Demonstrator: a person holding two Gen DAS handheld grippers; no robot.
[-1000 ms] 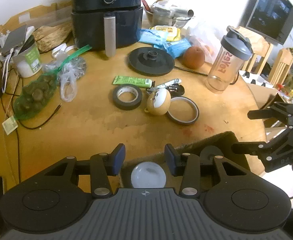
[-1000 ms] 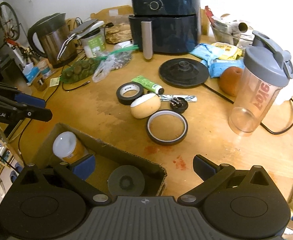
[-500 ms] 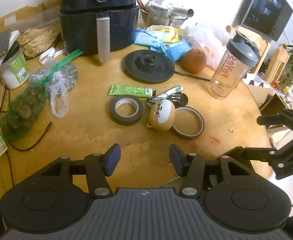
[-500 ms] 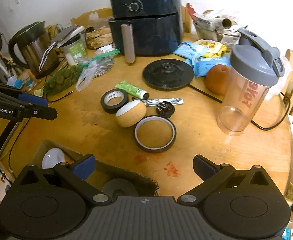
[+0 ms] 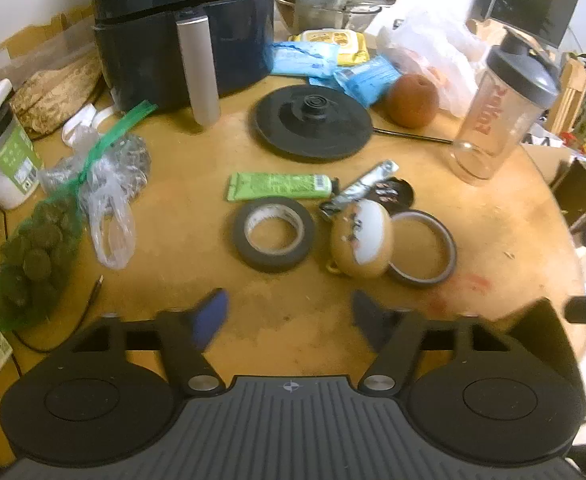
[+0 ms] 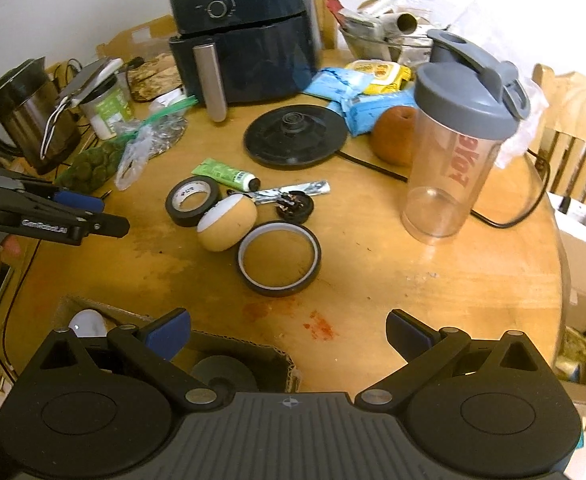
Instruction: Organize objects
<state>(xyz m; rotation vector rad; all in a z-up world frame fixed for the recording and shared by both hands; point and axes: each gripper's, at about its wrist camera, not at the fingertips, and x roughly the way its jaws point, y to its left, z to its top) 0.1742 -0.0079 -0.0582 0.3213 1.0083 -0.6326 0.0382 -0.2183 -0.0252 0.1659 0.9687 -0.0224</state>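
**Two empty claws over a cluttered round surface**

"GenRobot.AI" is printed in white on the side of the left claw (image 6: 93, 216), seen from the right wrist view at the left edge, a hand behind it. Red lettering on the clear shaker bottle (image 6: 459, 152) reads mirrored and cannot be made out with certainty. In its own view the left claw (image 5: 289, 314) is opening, its blurred blue pads apart with only bare wood between them. The right claw (image 6: 287, 334) stands wide, gripping nothing.

On the wooden surface (image 6: 413, 280) lie a black tape roll (image 5: 273, 234), a green tube (image 5: 279, 187) just behind it, a tan-and-white rounded object (image 5: 363, 240) touching a thin amber-lined tape ring (image 5: 423, 250), and a small black round piece (image 6: 295, 206) beside a foil strip (image 6: 293, 191). A cardboard box (image 6: 253, 350) at the near edge holds a white-capped jar (image 6: 87, 322) and a grey disc (image 6: 223, 372).
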